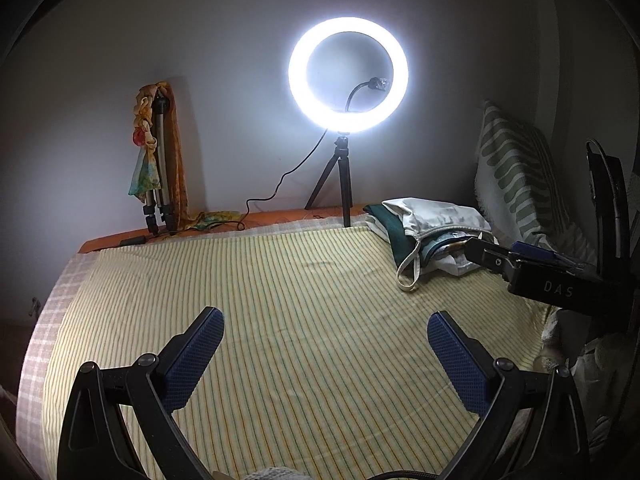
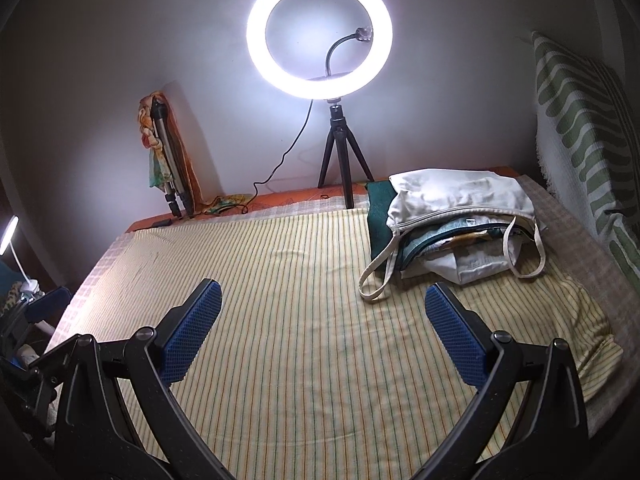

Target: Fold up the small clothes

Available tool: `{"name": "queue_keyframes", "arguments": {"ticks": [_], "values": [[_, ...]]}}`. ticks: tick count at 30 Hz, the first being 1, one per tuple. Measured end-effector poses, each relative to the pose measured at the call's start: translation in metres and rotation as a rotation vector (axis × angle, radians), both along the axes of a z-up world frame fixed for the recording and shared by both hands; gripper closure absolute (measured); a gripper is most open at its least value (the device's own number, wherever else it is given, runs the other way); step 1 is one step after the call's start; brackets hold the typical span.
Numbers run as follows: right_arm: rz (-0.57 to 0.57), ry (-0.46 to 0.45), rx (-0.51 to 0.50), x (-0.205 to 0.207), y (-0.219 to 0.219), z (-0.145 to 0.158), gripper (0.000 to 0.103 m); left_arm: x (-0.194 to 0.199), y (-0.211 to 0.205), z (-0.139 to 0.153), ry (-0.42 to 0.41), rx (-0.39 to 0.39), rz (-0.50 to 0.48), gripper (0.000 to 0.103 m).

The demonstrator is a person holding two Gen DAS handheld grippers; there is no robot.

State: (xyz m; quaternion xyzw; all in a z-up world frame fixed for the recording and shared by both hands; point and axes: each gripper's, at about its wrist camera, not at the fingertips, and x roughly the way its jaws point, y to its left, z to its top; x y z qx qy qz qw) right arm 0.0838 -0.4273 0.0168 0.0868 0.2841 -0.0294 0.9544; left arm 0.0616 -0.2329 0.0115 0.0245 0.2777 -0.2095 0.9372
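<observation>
Both spread-fingered, empty grippers, left gripper [image 1: 326, 354] and right gripper [image 2: 324, 330], hover over the yellow striped bedsheet [image 2: 300, 312]; the white cloth bag stuffed with clothes [image 2: 460, 208] lies at its far right, so the stage cannot be told.

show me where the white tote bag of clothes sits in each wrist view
Left wrist view: white tote bag at right of centre, far on the striped sheet, the right hand-held gripper at its mouth.
Right wrist view: bag upper right, closer.
Shared landmark: the ring light, left of the bag.
</observation>
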Motion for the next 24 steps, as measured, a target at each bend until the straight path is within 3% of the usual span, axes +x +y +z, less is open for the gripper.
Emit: {"name": "queue_keyframes", "arguments": {"ticks": [24], "values": [[-0.004,0.002,0.008,0.0009,-0.0004,-0.0019,0.000,-0.0043,-0.0031,0.0011,-0.022,0.028,0.011,0.000]]}}
